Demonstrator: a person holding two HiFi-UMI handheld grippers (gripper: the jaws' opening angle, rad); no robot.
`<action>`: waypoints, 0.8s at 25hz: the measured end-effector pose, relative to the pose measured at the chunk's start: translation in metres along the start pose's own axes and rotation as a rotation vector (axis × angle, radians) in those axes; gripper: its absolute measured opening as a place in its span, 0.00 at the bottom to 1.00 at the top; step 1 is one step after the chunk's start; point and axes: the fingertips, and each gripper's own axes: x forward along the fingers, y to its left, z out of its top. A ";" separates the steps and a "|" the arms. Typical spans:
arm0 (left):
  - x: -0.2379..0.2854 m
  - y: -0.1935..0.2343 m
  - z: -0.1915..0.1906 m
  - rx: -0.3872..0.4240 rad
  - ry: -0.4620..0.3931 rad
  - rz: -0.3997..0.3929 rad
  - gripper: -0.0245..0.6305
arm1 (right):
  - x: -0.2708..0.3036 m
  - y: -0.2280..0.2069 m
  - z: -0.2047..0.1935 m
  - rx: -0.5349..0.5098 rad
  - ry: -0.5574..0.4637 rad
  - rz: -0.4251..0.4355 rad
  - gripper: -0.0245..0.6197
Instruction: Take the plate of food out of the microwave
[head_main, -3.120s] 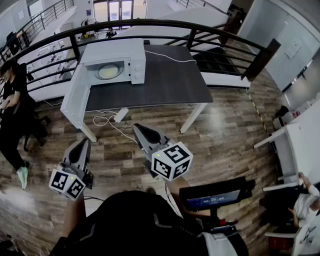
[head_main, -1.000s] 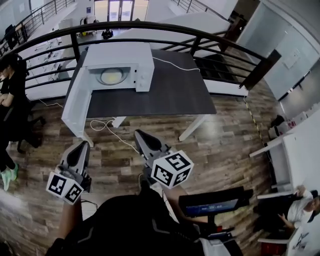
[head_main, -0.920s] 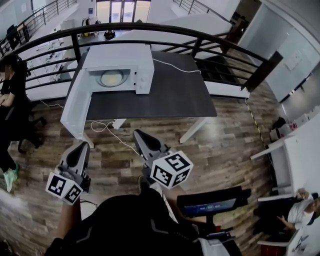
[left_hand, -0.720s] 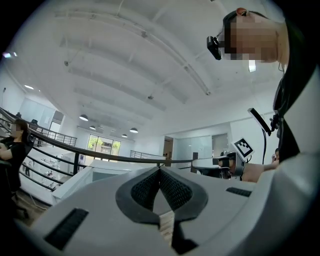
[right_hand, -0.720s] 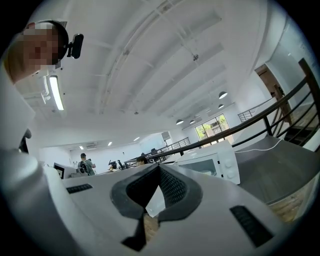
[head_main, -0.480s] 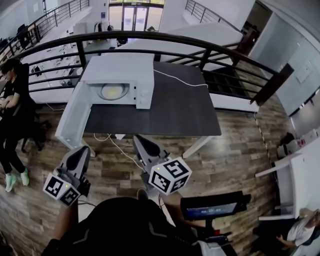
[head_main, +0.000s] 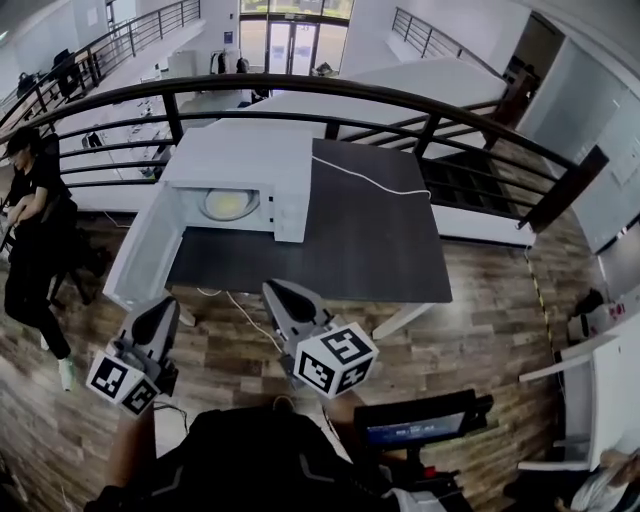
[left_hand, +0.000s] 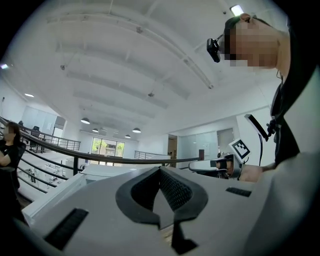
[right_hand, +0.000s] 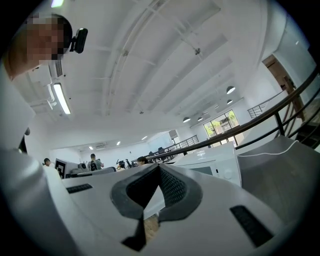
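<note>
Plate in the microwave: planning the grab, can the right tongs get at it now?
Probably yes, after stepping closer. The microwave door hangs open to the left, the plate shows inside, and nothing stands on the table before it. The right tongs are shut, short of the table.

No lettering, brand, number or sign can be read anywhere in these views.

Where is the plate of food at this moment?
In the head view, left of centre, the plate of food sits inside the open microwave, on the left end of the dark table.
</note>
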 end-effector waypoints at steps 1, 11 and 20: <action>0.005 0.008 0.002 0.000 -0.001 -0.001 0.04 | 0.010 -0.004 -0.001 0.011 0.002 0.001 0.03; 0.013 0.074 0.012 -0.006 0.001 0.007 0.04 | 0.081 -0.012 0.003 0.046 -0.021 -0.019 0.03; 0.015 0.149 0.027 -0.034 -0.016 -0.057 0.04 | 0.166 0.002 0.004 0.036 -0.039 -0.079 0.03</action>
